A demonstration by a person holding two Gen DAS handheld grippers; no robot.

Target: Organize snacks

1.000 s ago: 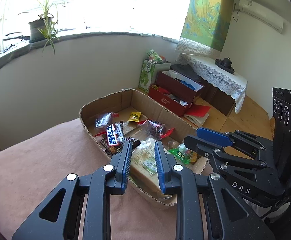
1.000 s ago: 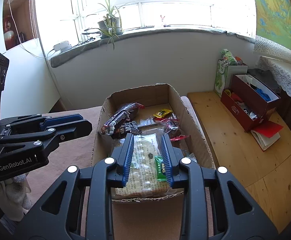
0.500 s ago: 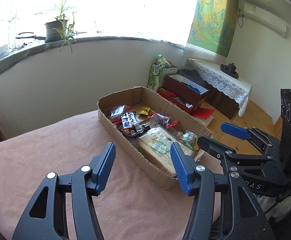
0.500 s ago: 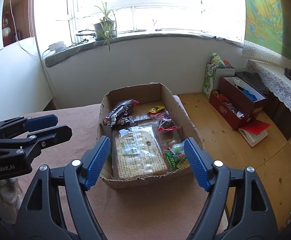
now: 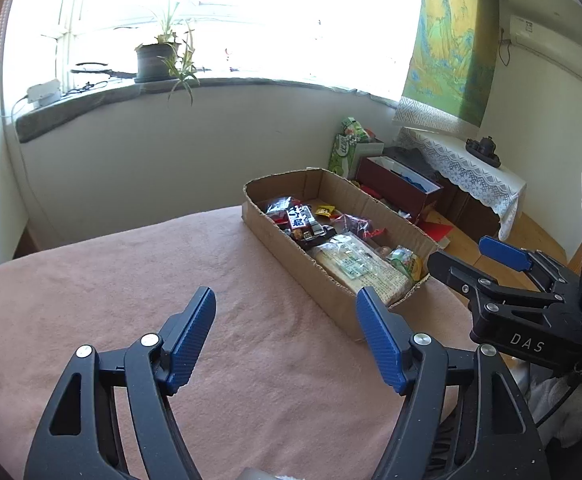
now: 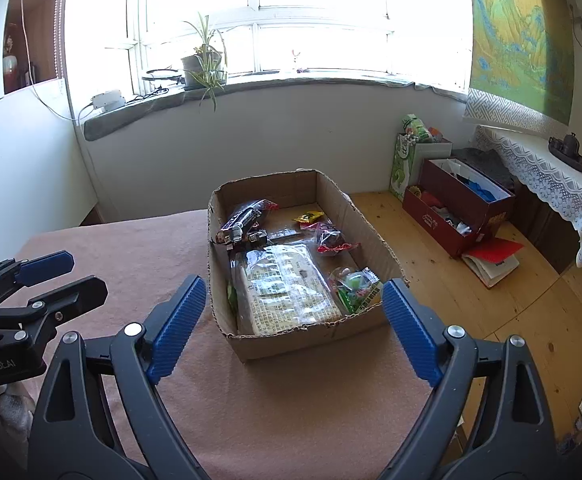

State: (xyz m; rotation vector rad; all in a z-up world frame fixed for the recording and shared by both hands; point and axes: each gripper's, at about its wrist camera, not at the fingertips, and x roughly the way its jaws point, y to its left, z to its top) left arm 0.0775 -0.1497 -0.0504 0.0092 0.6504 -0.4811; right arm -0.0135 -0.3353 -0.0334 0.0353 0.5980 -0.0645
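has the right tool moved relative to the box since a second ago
Yes. The right tool has backed away from the box, its jaws just opening, empty.

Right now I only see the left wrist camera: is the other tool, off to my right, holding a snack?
Observer: No. The right tool is wide open, its jaws have just been opening, and nothing is between them.
Operator: Is anything hidden behind the box's near wall?
Observer: Yes, a green wrapper sits between the cracker pack and that wall of the cardboard box.
Operator: And the red thing on the floor?
Observer: It looks like a book with a red cover, lying open.
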